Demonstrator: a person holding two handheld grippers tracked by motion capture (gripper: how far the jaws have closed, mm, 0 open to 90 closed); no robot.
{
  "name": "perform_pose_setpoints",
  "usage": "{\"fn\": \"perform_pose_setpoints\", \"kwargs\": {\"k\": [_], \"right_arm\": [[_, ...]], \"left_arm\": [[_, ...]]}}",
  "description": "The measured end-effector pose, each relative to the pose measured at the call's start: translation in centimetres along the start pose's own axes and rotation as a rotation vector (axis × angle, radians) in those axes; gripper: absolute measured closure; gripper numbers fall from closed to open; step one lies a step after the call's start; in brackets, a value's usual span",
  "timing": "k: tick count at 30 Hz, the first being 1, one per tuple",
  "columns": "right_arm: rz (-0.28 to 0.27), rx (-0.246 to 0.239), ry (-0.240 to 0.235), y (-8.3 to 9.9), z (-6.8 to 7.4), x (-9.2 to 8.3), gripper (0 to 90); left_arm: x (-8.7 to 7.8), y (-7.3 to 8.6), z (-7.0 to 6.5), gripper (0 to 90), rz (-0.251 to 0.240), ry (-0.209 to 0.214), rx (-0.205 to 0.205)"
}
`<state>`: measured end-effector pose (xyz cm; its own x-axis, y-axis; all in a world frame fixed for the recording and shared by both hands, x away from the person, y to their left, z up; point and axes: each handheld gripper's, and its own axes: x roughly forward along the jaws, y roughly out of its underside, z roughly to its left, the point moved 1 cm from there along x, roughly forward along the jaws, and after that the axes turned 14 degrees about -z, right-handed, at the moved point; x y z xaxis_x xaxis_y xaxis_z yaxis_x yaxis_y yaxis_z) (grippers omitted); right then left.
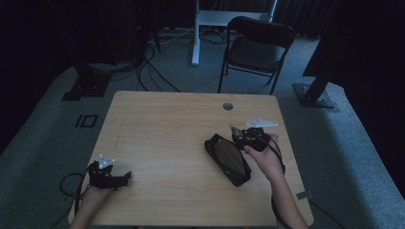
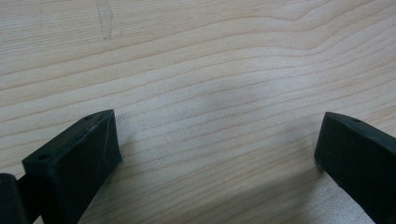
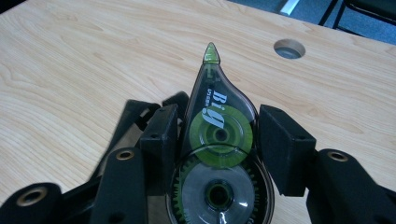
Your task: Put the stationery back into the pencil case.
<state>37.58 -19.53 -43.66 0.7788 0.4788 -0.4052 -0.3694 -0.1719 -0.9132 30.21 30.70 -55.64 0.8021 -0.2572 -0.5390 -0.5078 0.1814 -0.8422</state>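
1. High view: wooden table [image 1: 162, 124] w/ round cable hole [image 1: 228, 106] near far edge. Left gripper [image 1: 125, 175] low on near-left part of table, close to near edge, left hand [image 1: 95, 193] behind it; jaw spread hard to read here. Right gripper [image 1: 235, 130] at right-centre, right hand [image 1: 265, 155] on it, grey plate [image 1: 261, 123] on top. Black pouch [image 1: 228, 159] flat on table just left of right hand, touching or nearly so. Lots of bare wood across centre & far-left. Folding chair [image 1: 258, 45] & white desk leg [image 1: 196, 33] beyond far edge. Room dim, floor cables barely legible; forearms cut off at bottom.

2. Left gripper view: jaws wide apart, nothing between, just bare wood grain. Both jaws cut off by frame bottom/sides. Faint mark on wood top-left, can't tell what.

3. Right gripper view: jaws closed on correction tape dispenser [image 3: 217, 140], clear body w/ green spool & gear wheel, pointed green tip [image 3: 211, 53] aimed away over table. Dispenser held above wood, lower part cut off at frame bottom. Cable hole ahead-right, table's far edge just past it. Open wood ahead & left.
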Motion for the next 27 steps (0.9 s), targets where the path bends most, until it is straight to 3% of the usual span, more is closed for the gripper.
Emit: {"fn": "perform_pose_setpoints", "kwargs": {"k": [10, 27], "right_arm": [[0.049, -0.027, -0.032, 0.4, 2.0, 0.5, 48.9], [0.167, -0.063, -0.086, 2.1, 3.7, 2.2, 49.0]], "left_arm": [[0.0, 0.0, 0.0, 0.2, 0.000, 0.000, 0.000], [0.0, 0.0, 0.0, 0.2, 0.000, -0.001, -0.002]]}}
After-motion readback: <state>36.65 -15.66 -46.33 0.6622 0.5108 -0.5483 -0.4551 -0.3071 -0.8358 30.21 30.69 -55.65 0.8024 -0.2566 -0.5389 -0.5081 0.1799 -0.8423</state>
